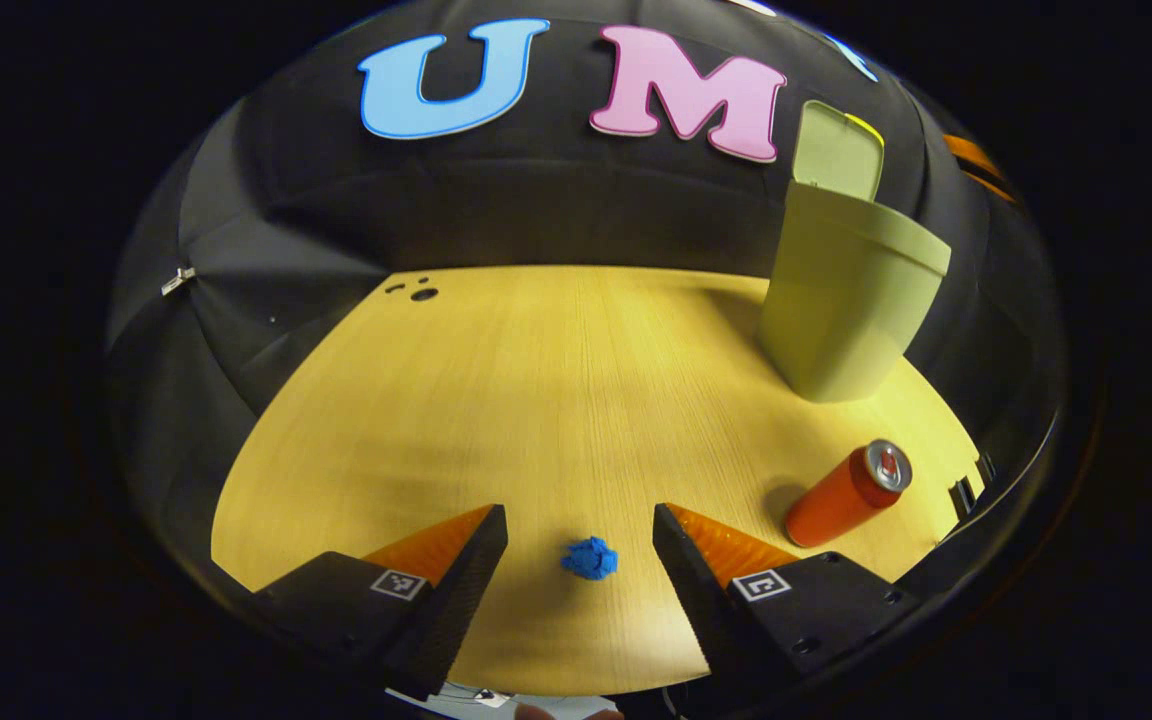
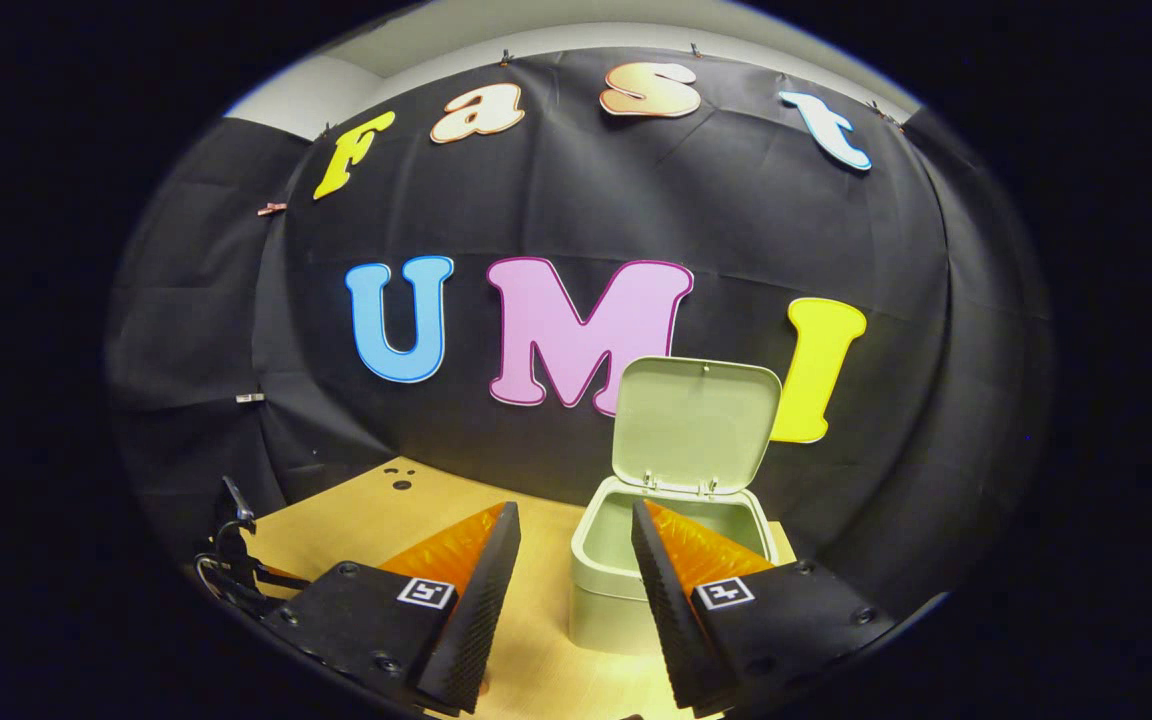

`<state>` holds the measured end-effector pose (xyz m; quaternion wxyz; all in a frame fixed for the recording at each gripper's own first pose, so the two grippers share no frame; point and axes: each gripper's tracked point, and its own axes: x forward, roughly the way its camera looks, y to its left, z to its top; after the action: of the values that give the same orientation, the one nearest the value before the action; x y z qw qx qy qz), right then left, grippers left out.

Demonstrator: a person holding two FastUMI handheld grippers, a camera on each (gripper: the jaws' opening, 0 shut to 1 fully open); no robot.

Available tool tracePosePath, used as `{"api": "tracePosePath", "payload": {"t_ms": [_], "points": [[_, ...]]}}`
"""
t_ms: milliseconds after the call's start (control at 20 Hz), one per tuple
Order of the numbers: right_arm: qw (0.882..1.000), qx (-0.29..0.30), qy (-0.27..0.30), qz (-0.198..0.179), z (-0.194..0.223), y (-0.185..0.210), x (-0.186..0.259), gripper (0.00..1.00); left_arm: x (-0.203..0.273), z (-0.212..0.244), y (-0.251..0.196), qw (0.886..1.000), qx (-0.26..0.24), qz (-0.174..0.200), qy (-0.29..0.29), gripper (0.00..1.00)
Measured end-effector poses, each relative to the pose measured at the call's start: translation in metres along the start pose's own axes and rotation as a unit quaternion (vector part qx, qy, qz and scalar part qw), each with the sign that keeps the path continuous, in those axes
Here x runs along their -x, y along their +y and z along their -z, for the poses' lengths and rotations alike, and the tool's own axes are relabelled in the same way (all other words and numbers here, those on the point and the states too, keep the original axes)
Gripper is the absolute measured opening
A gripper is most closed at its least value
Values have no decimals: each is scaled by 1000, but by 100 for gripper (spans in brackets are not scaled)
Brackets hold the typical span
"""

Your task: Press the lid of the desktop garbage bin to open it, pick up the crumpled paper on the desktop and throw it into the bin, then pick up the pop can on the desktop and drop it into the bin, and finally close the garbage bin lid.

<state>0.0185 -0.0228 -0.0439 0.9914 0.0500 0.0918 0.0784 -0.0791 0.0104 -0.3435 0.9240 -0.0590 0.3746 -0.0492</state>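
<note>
- Left gripper view: the left gripper [image 1: 581, 540] hangs over the table [image 1: 536, 380] with its jaws spread wide and nothing between them.
- The paper [image 1: 589, 558], a small blue crumpled wad, lies on the table in line with the gap between the fingers, touching neither.
- The can [image 1: 848, 494] lies on its side to the right of the paper, well apart from it, top end pointing toward the bin [image 1: 851, 300].
- The bin stands at the far right of the table, its lid [image 1: 839, 150] raised upright.
- Handling, as a judgement: the paper looks very light and soft, so it will give under the fingers; closing across its middle, low near the table, should hold it. The can is stiffer, smooth and round, apt to roll or slip; gripping across its body seems safest.
- Right gripper view: the right gripper [image 2: 576, 570] is open and empty too, held in front of the bin [image 2: 616, 590].
- The lid [image 2: 694, 422] stands open behind the mouth; what shows of the inside looks bare.
- The opening step seems done; the paper comes next.
</note>
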Motion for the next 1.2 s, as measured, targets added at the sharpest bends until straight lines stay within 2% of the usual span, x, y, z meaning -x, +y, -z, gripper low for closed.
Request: {"api": "tracePosePath", "payload": {"t_ms": [250, 900, 1200], "points": [[1000, 2, 18, 4, 11, -6, 5, 72, -20, 26, 3, 999, 15, -4, 38, 91], [999, -9, 40, 17, 23, -18, 14, 72, -49, 52, 4, 996, 4, -10, 90, 78], [999, -6, 44, 21, 25, -22, 17, 72, -54, 50, 9, 996, -8, -19, 88, 61]]}}
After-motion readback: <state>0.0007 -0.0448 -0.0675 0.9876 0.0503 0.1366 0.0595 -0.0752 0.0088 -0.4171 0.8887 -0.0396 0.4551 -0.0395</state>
